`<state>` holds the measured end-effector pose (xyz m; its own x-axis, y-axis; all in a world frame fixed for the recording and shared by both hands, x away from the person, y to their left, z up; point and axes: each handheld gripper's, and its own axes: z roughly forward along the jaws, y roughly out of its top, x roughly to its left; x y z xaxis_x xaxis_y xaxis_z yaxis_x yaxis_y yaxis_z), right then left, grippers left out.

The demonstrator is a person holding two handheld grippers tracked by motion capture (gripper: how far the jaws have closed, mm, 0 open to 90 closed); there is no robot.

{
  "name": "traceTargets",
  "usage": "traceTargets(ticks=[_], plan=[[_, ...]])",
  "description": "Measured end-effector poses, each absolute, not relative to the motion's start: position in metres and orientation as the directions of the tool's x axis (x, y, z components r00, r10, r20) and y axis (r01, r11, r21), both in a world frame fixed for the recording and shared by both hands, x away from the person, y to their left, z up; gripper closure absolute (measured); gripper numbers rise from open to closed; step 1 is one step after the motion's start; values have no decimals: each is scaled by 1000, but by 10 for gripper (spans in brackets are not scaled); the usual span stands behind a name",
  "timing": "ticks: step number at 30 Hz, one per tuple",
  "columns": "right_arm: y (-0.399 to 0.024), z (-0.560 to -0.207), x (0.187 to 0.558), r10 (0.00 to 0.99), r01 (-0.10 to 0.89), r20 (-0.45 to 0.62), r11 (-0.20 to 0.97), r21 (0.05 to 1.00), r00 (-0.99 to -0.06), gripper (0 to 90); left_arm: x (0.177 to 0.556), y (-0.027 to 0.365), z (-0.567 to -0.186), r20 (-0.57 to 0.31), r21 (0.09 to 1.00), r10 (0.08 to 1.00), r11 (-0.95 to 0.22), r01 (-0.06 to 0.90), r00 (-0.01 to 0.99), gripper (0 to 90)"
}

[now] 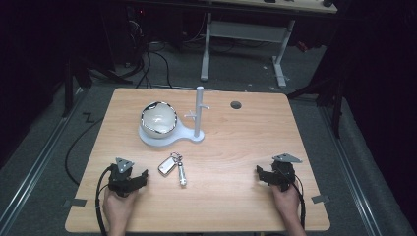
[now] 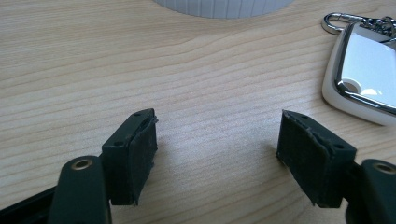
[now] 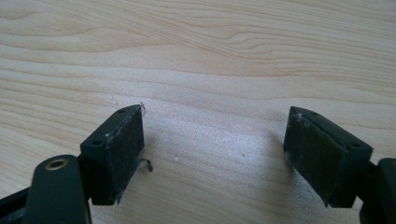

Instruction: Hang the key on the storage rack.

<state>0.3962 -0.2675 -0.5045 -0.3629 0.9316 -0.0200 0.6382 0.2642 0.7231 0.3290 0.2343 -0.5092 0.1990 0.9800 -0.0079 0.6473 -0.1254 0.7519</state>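
A key bunch lies mid-table: a white and silver key fob (image 1: 167, 166) and a small silver cylinder (image 1: 182, 174) joined on a ring. Behind them stands a white stand (image 1: 198, 112) with pegs on a flat base, and a shiny white bowl (image 1: 158, 119) rests on that base. My left gripper (image 1: 139, 178) sits low on the table left of the fob, open and empty. In the left gripper view the fob (image 2: 366, 74) lies ahead to the right of the jaws (image 2: 217, 140). My right gripper (image 1: 265, 174) rests at the right, open over bare wood (image 3: 215, 140).
The wooden table (image 1: 236, 147) has a dark round hole (image 1: 236, 104) near its far edge. Grey tape marks (image 1: 74, 202) sit at the near corners. Cables and a desk frame (image 1: 246, 34) stand on the floor beyond the table.
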Motion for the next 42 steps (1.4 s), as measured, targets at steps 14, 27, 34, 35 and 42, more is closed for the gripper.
traceTargets(ticks=[14,27,34,35,42], plan=[[-267,-504,396,932,638,-21,264,723,-362,204,329,234,-509,-11,753,976,-134,644,217,298],[-267,-504,396,933,640,-20,261,723,-358,204,329,232,-509,-12,753,972,-147,641,237,301],[-267,-504,396,933,639,-21,262,723,-359,204,329,231,-509,-17,752,968,-152,641,249,287],[-267,-504,396,933,639,-21,263,723,-360,204,329,231,-509,-18,753,967,-154,640,253,287],[-267,-504,396,933,639,-21,263,723,-360,204,329,227,-509,-41,754,958,-157,638,284,262]])
